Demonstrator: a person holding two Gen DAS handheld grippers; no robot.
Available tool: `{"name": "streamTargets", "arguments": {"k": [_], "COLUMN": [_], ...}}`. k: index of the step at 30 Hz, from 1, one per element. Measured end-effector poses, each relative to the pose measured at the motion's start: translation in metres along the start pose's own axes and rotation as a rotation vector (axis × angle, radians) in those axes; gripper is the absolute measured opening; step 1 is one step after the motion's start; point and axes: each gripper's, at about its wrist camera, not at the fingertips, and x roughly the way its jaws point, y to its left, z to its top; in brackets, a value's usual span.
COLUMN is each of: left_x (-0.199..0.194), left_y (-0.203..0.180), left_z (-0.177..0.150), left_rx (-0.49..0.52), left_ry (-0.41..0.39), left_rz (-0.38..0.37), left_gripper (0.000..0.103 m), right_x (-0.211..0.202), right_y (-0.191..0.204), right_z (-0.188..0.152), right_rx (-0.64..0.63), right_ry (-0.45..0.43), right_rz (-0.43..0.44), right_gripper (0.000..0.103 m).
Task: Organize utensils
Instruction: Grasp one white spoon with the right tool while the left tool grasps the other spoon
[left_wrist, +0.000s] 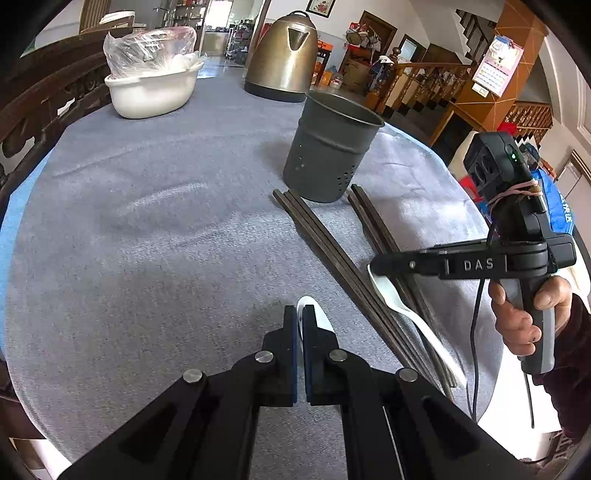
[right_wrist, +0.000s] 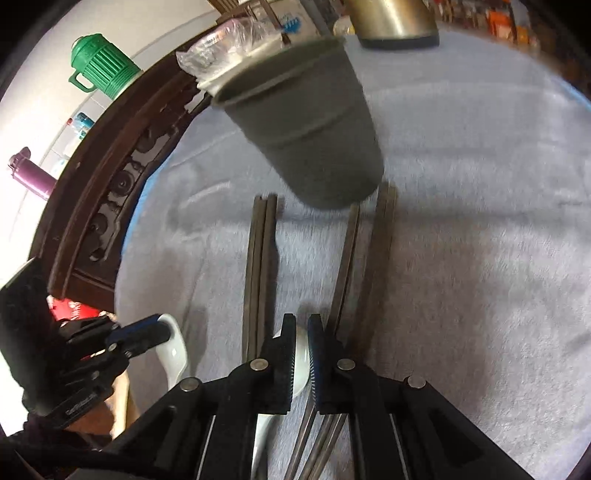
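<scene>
White ceramic-looking spoons, I judge hard, slick and chippable: my left gripper (left_wrist: 300, 314) has its jaws clamped on one spoon (left_wrist: 320, 314), my right gripper (right_wrist: 302, 325) on the other spoon (right_wrist: 300, 354), between chopsticks (left_wrist: 325, 254) on the table (left_wrist: 147, 240), near the grey holder (left_wrist: 328, 147); pinching flat across the rim looks best

White letters "DAS" on the right claw (left_wrist: 375, 266), black body

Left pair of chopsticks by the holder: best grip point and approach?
Grip the left chopstick pair mid-length, from above, jaws across both sticks. They lie flat, side by side on the cloth, thick ends beside the grey holder. The near ends run close to the white spoon.
</scene>
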Motion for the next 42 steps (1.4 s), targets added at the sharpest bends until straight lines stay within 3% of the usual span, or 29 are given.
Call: {"name": "streamTargets", "arguments": {"k": [3, 7, 9, 15, 18, 19, 20, 23, 31, 35, 42], "left_x": [-0.002, -0.009, -0.013, -0.019, -0.019, -0.02, -0.021, -0.025, -0.036, -0.035, -0.027], "left_y": [-0.002, -0.002, -0.001, 0.001, 0.001, 0.002, 0.002, 0.003, 0.002, 0.005, 0.038], "left_z": [0.001, 0.001, 0.0, -0.003, -0.003, -0.003, -0.002, -0.002, -0.002, -0.005, -0.015], "left_rx": [-0.002, -0.005, -0.007, -0.024, -0.028, -0.029, -0.031, -0.035, -0.041, -0.043, -0.214], "left_ry": [-0.013, -0.025, -0.03, -0.027, -0.025, -0.026, -0.026, -0.032, -0.052, -0.042, 0.035], "left_rz": [-0.011, -0.012, -0.008, 0.0, 0.002, 0.005, 0.005, 0.01, 0.009, 0.022, 0.0], "left_gripper": [0.003, 0.003, 0.003, 0.003, 0.003, 0.003, 0.003, 0.003, 0.003, 0.003, 0.004], "right_x": [-0.002, -0.007, -0.009, -0.014, -0.015, -0.016, -0.014, -0.015, -0.043, -0.043, -0.02], "right_y": [0.001, -0.003, 0.0, 0.012, 0.018, 0.02, 0.023, 0.029, 0.028, 0.026, 0.023], "right_z": [-0.005, -0.011, -0.013, -0.025, -0.028, -0.028, -0.028, -0.029, -0.028, -0.029, -0.025], "right_rx": [0.011, 0.057, 0.057, -0.005, -0.047, -0.058, -0.078, -0.104, -0.031, -0.028, 0.02], "right_ry": [0.039, 0.052, 0.052, 0.04, 0.036, 0.033, 0.046, 0.036, -0.037, -0.027, 0.047], "right_rz": [0.026, 0.074, 0.075, 0.044, 0.011, -0.003, -0.027, -0.067, 0.023, -0.011, -0.032], "right_gripper": [0.01, 0.036, 0.037, 0.035, 0.028, 0.007, 0.005, 0.004, 0.003, 0.007, 0.008]}}
